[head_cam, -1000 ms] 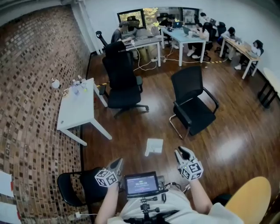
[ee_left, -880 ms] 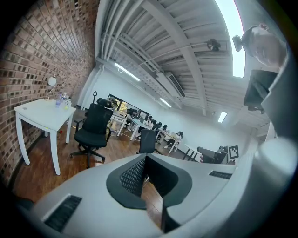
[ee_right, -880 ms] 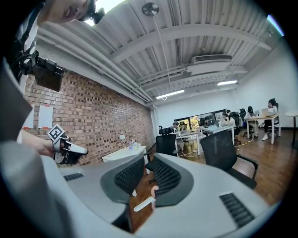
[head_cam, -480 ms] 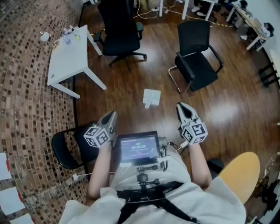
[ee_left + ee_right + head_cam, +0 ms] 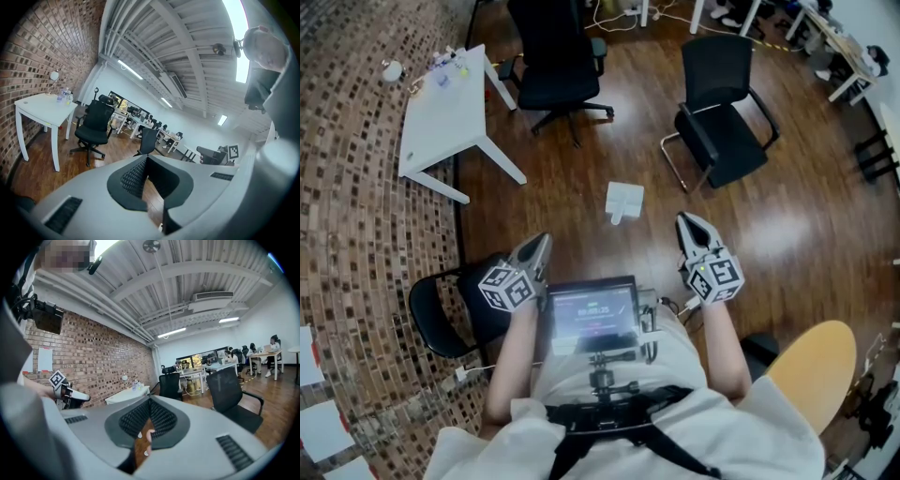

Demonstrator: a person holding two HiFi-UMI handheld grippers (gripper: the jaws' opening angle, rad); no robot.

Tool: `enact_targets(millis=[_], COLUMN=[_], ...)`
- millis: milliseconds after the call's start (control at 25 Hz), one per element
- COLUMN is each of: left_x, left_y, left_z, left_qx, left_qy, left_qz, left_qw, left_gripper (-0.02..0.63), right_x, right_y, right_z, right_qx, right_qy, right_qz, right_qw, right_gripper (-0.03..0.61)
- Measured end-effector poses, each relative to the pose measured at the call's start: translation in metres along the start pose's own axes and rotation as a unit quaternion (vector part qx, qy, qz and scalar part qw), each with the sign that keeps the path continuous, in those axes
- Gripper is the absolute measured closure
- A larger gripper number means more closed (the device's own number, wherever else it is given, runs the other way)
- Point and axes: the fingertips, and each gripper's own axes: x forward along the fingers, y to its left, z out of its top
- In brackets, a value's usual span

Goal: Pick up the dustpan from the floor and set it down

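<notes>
The dustpan (image 5: pixel 624 202) is a small white thing lying on the dark wood floor, ahead of me and between my two hands. My left gripper (image 5: pixel 540 244) is held at waist height, short of the dustpan and to its left, jaws shut and empty. My right gripper (image 5: pixel 688 223) is level with it on the other side, to the right of the dustpan and apart from it, also shut with nothing in it. In the left gripper view the left gripper (image 5: pixel 145 157) has its pads pressed together; in the right gripper view the right gripper (image 5: pixel 150 401) does too.
A black cantilever chair (image 5: pixel 722 122) stands just beyond the dustpan to the right, a black swivel chair (image 5: pixel 553 56) farther back. A white table (image 5: pixel 441 112) stands at the left by the brick wall. Another black chair (image 5: pixel 441 309) is by my left elbow, a yellow seat (image 5: pixel 811 375) by my right.
The head view has tipped downward, so the dustpan and both grippers now sit higher in the picture. The right gripper's jaws, apart in the earliest frame, have closed on nothing.
</notes>
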Motion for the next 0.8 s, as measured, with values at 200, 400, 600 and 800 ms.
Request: enact_targets(millis=[200, 400, 600, 800], left_x=[0.003, 0.007, 0.010, 0.020], left_y=[-0.003, -0.010, -0.015, -0.029], left_z=[-0.007, -0.008, -0.013, -0.017], left_qx=[-0.001, 0.001, 0.003, 0.008], left_qy=[0.009, 0.013, 0.020, 0.026], left_qz=[-0.002, -0.009, -0.007, -0.011], left_qw=[1.0000, 0.9999, 0.9998, 0.9996], left_gripper=[0.614, 0.614, 0.614, 0.614], right_x=[0.000, -0.003, -0.009, -0.020], right_y=[0.002, 0.001, -0.004, -0.019], right_z=[-0.004, -0.006, -0.008, -0.007], right_qx=[0.004, 0.005, 0.008, 0.015], right_qy=[-0.003, -0.002, -0.007, -0.015], right_qz=[-0.002, -0.004, -0.008, -0.014], right_qw=[1.000, 1.000, 1.000, 1.000], right_gripper=[0.565, 0.566, 0.565, 0.566])
